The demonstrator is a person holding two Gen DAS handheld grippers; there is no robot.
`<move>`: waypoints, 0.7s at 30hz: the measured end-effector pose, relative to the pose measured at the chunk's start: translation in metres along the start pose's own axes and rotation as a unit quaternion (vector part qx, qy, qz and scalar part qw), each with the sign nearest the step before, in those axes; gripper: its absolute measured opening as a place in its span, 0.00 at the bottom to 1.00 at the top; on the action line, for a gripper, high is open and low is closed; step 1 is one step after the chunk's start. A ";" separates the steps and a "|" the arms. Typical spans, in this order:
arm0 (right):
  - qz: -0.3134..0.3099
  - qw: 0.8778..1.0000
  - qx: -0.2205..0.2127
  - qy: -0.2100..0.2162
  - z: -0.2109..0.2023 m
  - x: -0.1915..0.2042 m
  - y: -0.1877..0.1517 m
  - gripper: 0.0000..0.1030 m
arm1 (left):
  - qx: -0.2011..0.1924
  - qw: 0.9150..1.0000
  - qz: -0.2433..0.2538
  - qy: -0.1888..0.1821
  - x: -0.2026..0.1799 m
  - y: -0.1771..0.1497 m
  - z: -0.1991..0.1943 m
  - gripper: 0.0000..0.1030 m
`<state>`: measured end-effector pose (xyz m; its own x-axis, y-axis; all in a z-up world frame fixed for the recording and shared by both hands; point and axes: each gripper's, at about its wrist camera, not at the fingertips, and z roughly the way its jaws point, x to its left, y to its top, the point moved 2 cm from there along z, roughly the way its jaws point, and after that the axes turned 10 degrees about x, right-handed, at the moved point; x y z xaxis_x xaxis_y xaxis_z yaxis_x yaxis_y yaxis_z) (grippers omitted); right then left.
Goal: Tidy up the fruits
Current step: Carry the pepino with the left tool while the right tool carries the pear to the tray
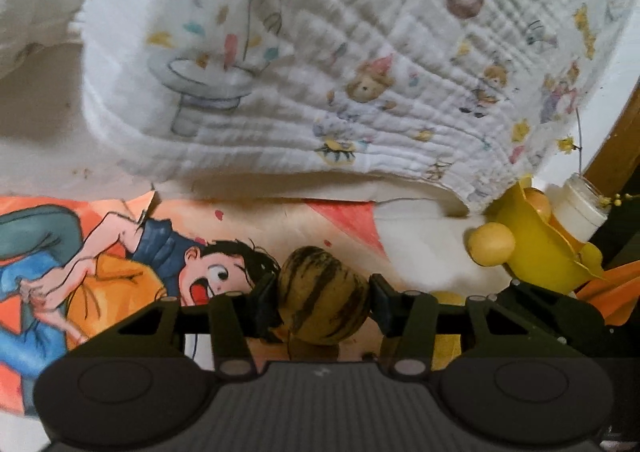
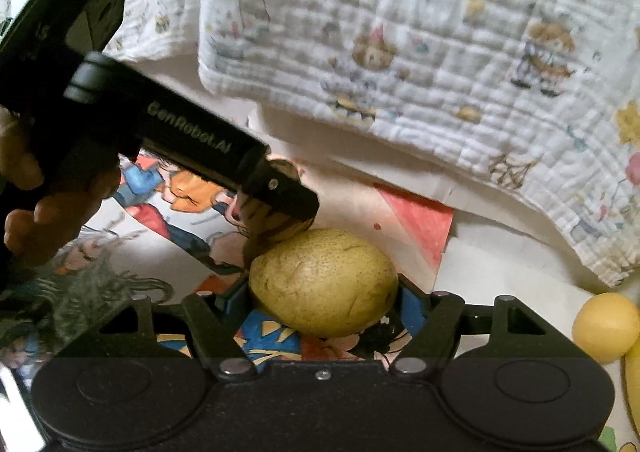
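While a person's hand [image 2: 36,187] steadies the black left gripper [image 1: 323,298], its pads clamp a small round striped yellow-brown melon [image 1: 322,296] above a cartoon-printed sheet [image 1: 120,252]. Just beside it, the black right gripper [image 2: 323,294] pinches a speckled yellow-green pear [image 2: 323,282] between half-spread jaws. A smooth yellow round fruit [image 1: 491,244] touches a yellow plastic bowl [image 1: 536,248] under a white printed quilted cloth [image 1: 360,51].

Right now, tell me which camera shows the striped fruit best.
The left wrist view: the striped fruit sits centred between the left gripper's pads, its dark stripes plain. In the right wrist view only a sliver shows, hidden behind the left gripper's body and the yellow pear.
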<state>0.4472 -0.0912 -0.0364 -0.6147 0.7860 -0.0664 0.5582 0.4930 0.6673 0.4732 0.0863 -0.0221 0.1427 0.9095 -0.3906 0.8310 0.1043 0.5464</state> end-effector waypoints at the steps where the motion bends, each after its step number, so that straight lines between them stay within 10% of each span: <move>1: 0.000 1.000 -0.002 0.001 -0.005 0.001 -0.001 0.72 | -0.001 1.000 -0.001 0.001 -0.001 -0.002 -0.004 0.52; 21: 0.030 0.999 -0.032 -0.005 -0.131 0.022 -0.076 0.72 | -0.025 0.999 -0.006 -0.028 -0.042 -0.104 -0.099 0.52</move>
<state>0.3185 -0.1603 0.0085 -0.5752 0.8173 -0.0327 0.5564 0.4202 0.7169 0.3279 0.0770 0.0110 0.1639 0.8837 -0.4384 0.8053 0.1368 0.5768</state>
